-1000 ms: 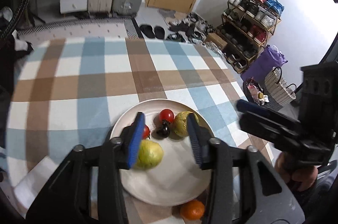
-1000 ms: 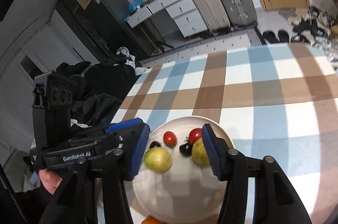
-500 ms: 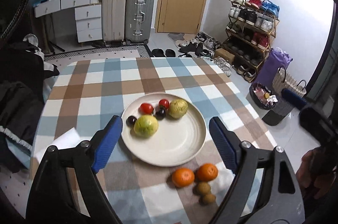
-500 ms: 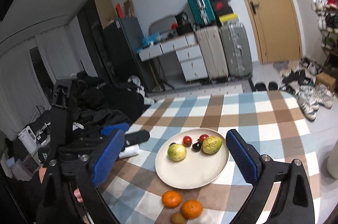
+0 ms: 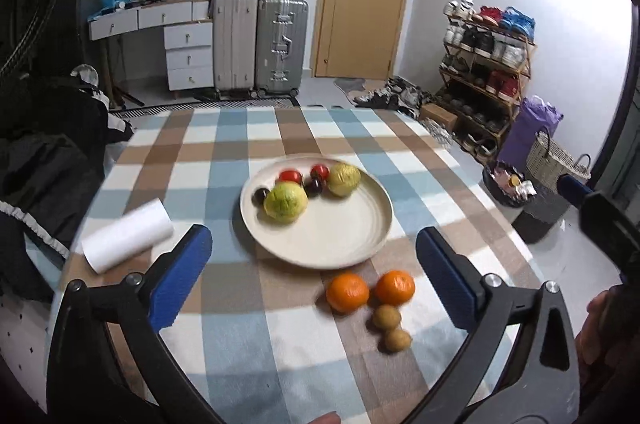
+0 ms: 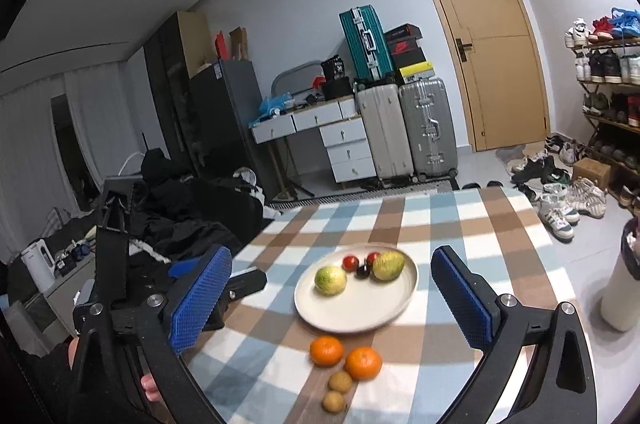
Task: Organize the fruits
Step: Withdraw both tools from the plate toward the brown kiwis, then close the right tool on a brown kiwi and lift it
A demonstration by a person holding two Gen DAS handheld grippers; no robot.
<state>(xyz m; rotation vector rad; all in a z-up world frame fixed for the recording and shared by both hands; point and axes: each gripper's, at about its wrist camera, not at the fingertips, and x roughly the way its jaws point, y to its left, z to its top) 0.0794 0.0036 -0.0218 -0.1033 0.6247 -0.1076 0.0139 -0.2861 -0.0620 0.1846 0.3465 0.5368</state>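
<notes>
Sitting on plate (image 5: pixel 372 224): six fruits. Left on desk (image 5: pixel 248 320): two oranges (image 5: pixel 347 292), two small brown fruits (image 5: pixel 387 317). Left gripper (image 5: pixel 314 266) jaws still opening, right gripper (image 6: pixel 332 298) jaws wide apart; both empty.

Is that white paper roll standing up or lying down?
Lying down. The white roll rests on its long side on the checked tablecloth, left of the plate.
</notes>
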